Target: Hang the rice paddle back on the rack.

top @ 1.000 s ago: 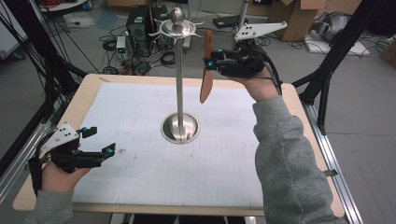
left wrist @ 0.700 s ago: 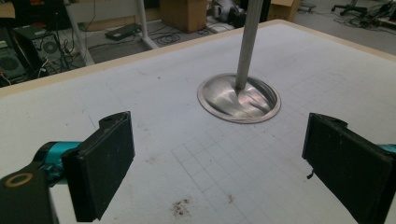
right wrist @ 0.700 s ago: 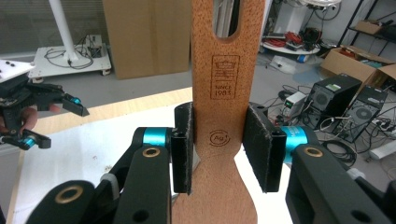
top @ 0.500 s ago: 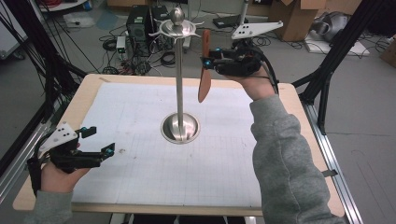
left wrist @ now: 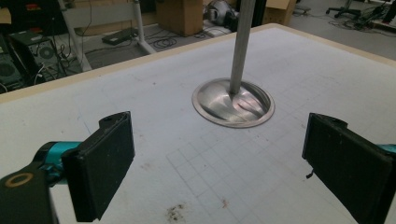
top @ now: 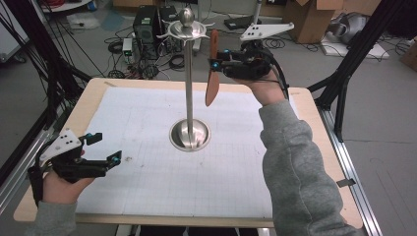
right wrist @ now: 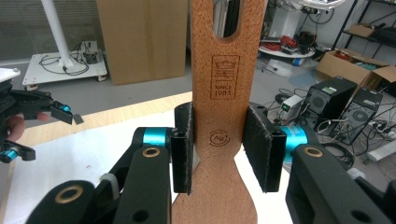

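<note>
A brown wooden spatula point(top: 212, 83) hangs blade-down in the air, just right of the top of a tall metal stand point(top: 189, 88) with hooks point(top: 187, 28) at its crown. My right gripper point(top: 216, 64) is shut on the spatula's handle. In the right gripper view the slotted handle point(right wrist: 219, 93) stands upright, clamped between the pads of my right gripper point(right wrist: 218, 140). My left gripper point(top: 104, 147) rests open near the table's front left corner, holding nothing. In the left gripper view the left gripper point(left wrist: 219, 168) faces the stand's round base point(left wrist: 232, 102).
A white gridded mat point(top: 147, 191) covers the wooden table point(top: 300, 98). The stand's pole point(left wrist: 243, 42) rises at the mat's middle. Black frame legs stand at both sides, and boxes, cables and computers lie on the floor behind.
My right gripper has carried the spatula slightly left and up, closer to the stand's hooked top. The left gripper has barely moved.
</note>
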